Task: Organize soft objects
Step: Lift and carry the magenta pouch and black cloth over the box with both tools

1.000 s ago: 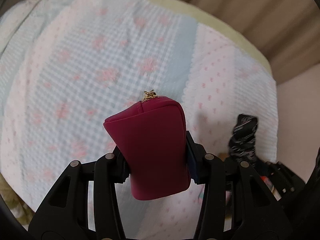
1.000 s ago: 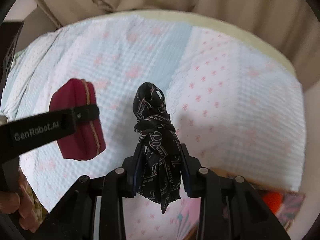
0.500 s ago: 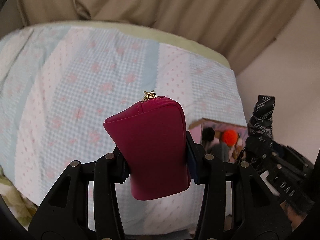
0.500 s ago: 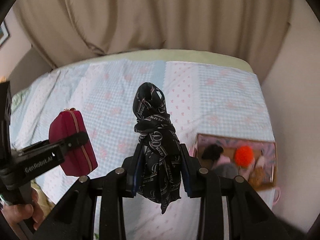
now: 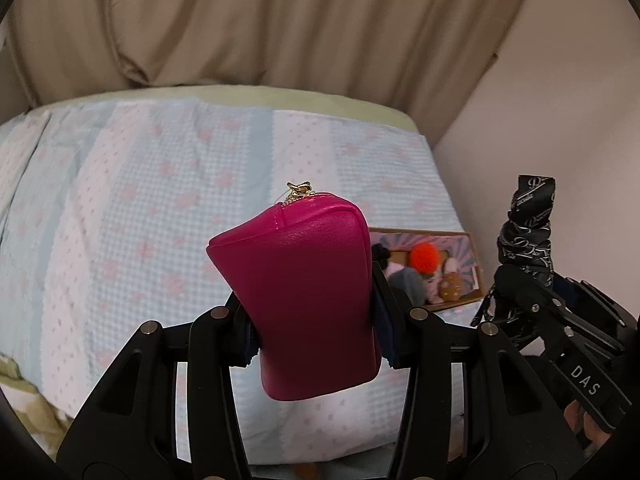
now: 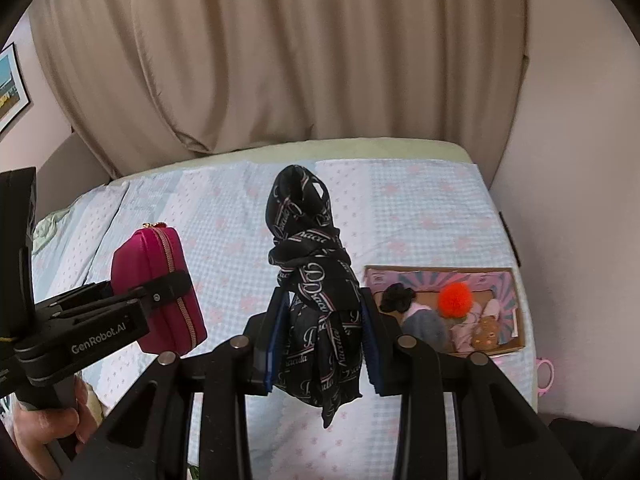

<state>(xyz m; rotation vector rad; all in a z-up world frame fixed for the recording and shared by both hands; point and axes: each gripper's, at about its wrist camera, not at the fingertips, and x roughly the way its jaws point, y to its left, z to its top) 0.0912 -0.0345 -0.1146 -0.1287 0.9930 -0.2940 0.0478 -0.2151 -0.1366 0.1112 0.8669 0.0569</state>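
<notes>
Both views have tilted up since the earlier frames: more beige curtain (image 6: 320, 60) fills the top, the bed with its pale blue and pink patchwork cover (image 5: 140, 200) sits lower, and the shallow cardboard box (image 6: 504, 272) with a pink patterned lining now shows whole at the right of each frame.

Two grippers are in view, each carrying one soft object. In the left wrist view the left gripper (image 5: 312, 332) has its fingers closed on the sides of one magenta leather zip pouch (image 5: 300, 300); the pouch stands upright between them at frame centre, gold zip pull on top, clear of the bed. In the right wrist view the right gripper (image 6: 320, 344) has its fingers clamped on one knotted black scarf with pale lettering (image 6: 316, 292), which rises above the pads and hangs a little below them.

Inside the box lie one bright orange pom-pom (image 6: 454, 300), one black scrunchie (image 6: 396, 296), one grey fuzzy item (image 6: 426, 328), one brown bear-faced toy (image 6: 486, 332) and some pink cloth whose count I cannot tell.
</notes>
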